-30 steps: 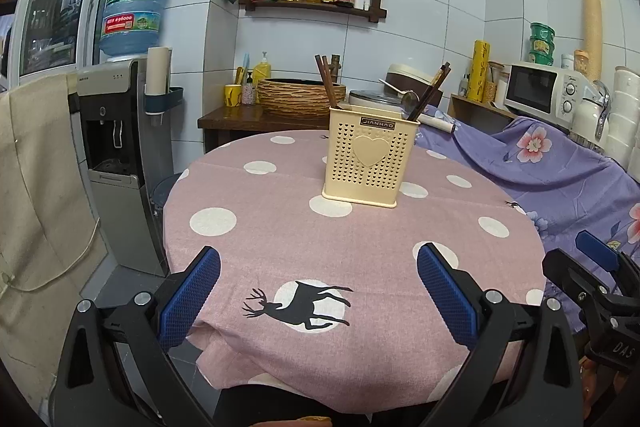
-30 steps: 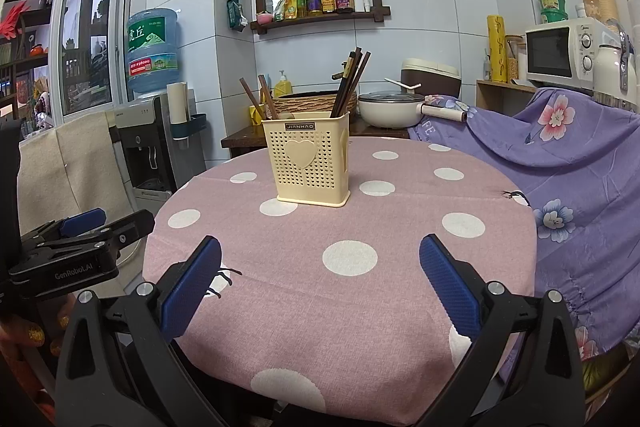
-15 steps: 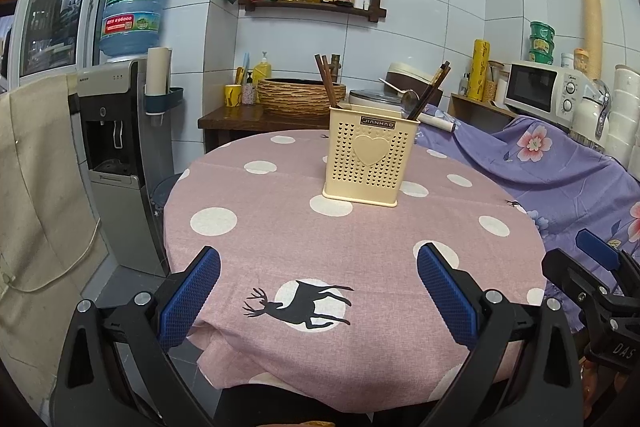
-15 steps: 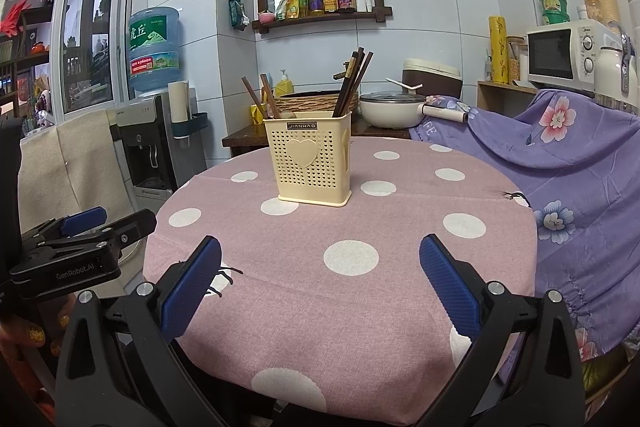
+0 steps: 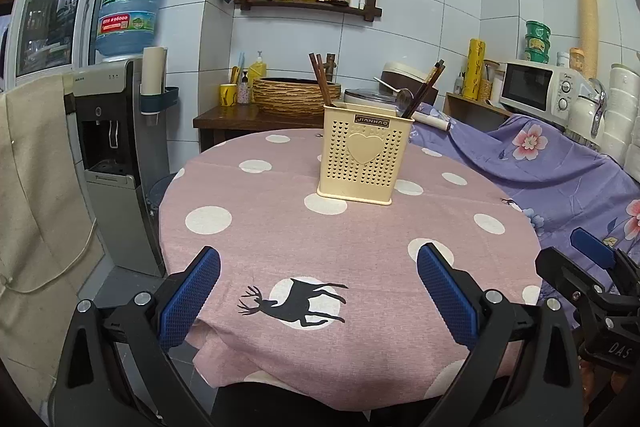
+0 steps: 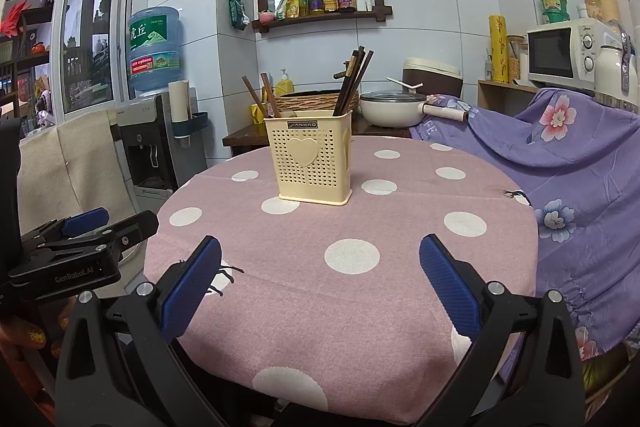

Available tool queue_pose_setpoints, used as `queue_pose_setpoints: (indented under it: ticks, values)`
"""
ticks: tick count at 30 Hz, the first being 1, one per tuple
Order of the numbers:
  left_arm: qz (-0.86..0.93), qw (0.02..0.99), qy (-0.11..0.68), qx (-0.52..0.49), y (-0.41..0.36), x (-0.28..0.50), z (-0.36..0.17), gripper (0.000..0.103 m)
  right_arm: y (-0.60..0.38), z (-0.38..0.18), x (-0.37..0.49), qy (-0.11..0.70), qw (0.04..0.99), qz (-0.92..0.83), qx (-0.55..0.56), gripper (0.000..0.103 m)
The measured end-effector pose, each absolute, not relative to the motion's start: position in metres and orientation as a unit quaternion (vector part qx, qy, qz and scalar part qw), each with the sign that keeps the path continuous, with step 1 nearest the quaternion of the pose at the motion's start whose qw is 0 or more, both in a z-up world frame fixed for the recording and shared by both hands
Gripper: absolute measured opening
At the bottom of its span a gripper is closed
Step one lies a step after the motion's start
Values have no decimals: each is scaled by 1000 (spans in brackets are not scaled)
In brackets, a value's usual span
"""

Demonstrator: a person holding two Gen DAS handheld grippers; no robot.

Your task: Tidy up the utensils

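Both tongs spread wide, nothing between the blue pads: left gripper [image 5: 318, 285] and right gripper [image 6: 320, 277] hover side by side at the near edge of the round table [image 6: 400, 307], pink polka-dot cloth. Cream perforated utensil holder [image 5: 365, 161] stands upright toward the table's far side, well apart from both. Dark chopsticks [image 6: 354, 81] lean out of it, two more brown sticks [image 6: 260, 97] on its left side, a spoon [image 5: 403, 98] showing at the rim.

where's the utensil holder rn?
The cream utensil holder stands upright on the far middle of the pink dotted tablecloth, centre in both wrist views, ahead of both open grippers, untouched.
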State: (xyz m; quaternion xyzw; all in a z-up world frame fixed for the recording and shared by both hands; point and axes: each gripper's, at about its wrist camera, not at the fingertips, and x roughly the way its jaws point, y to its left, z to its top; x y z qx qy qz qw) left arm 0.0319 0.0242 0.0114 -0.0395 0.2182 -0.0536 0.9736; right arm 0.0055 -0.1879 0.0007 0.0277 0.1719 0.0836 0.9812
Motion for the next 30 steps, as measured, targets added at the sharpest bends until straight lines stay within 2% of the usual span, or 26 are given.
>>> queue_pose_setpoints:
  ticks: [30]
  values:
    - [-52, 974, 220, -31, 21, 31, 9, 97, -189, 1, 5, 173, 981, 86, 24, 97]
